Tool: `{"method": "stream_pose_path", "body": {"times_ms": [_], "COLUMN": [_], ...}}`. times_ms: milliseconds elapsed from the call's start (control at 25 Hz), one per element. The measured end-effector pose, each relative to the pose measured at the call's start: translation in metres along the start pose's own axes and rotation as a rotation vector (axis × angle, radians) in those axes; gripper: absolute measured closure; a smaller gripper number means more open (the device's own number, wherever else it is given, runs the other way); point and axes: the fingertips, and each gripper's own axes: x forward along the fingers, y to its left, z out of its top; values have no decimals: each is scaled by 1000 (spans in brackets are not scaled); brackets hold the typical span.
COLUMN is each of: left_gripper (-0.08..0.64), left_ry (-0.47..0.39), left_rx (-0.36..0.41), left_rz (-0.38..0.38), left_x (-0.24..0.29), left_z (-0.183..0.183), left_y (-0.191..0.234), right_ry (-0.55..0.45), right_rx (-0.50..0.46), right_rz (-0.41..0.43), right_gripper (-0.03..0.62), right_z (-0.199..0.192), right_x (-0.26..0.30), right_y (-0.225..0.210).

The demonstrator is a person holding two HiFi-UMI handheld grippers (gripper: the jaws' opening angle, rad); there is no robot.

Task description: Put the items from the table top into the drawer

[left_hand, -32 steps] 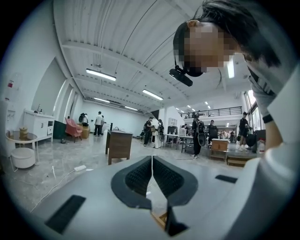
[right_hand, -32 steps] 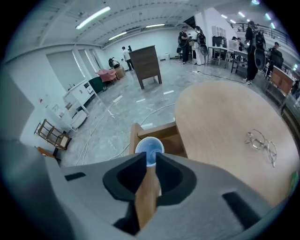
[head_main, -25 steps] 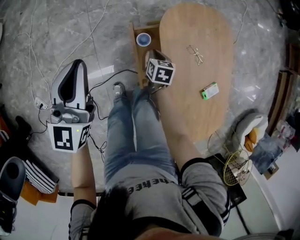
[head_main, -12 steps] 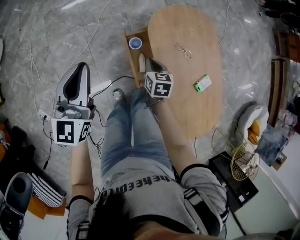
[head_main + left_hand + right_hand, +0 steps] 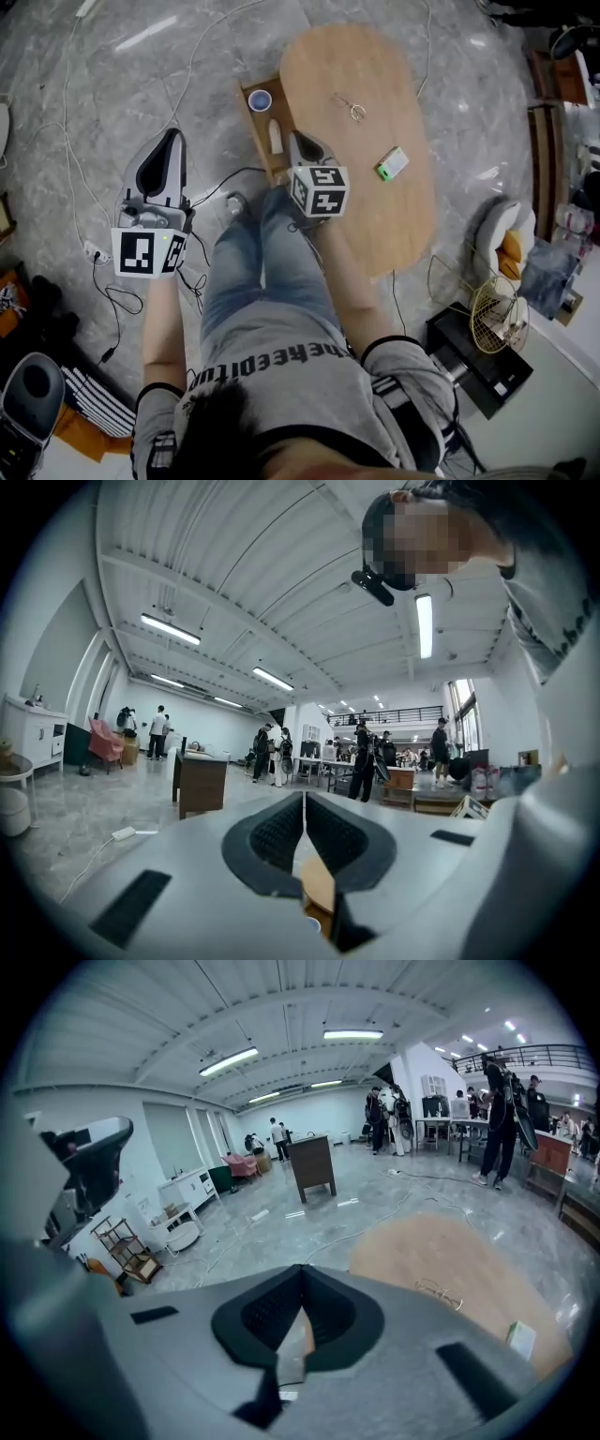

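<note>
An oval wooden table (image 5: 375, 216) carries a pair of glasses (image 5: 348, 106) and a small green-and-white box (image 5: 392, 164). At its left side the drawer (image 5: 255, 131) stands open, with a blue cup (image 5: 260, 99) and a white item (image 5: 276, 137) inside. My right gripper (image 5: 298, 141) hangs shut and empty over the drawer's near end. My left gripper (image 5: 172, 137) is shut and empty too, out over the floor left of the drawer. The right gripper view shows its closed jaws (image 5: 302, 1274), the glasses (image 5: 439, 1293) and the box (image 5: 520, 1338).
Cables run over the marble floor (image 5: 112, 84), with a power strip (image 5: 94, 251) at the left. The person's legs in jeans (image 5: 253, 272) stand beside the table. A wire basket (image 5: 494, 314) and a black box (image 5: 478, 366) sit at the right.
The table and drawer look smaller and farther as the person straightens up. Both grippers have lifted; the right one has come back from the drawer toward the body. Both stay shut.
</note>
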Motion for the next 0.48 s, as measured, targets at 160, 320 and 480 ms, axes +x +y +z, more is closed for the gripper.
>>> {"method": "stream_pose_path", "body": {"times_ms": [160, 320, 480], "left_gripper": [548, 548, 548], "left_ry": [-10, -16, -26], "left_rx": [8, 10, 18], "left_rz": [-17, -33, -47], "left_x": [-3, -5, -10], "left_z": [14, 23, 36], "left_y": [-7, -9, -18], "right_ry": [-54, -104, -155], "right_rx": [-29, -58, -67], "right_rz": [-4, -20, -40], "right_gripper": [589, 589, 589], "right_z": [20, 39, 56], "right_x": [-26, -50, -78], "right_y": [9, 16, 19]}}
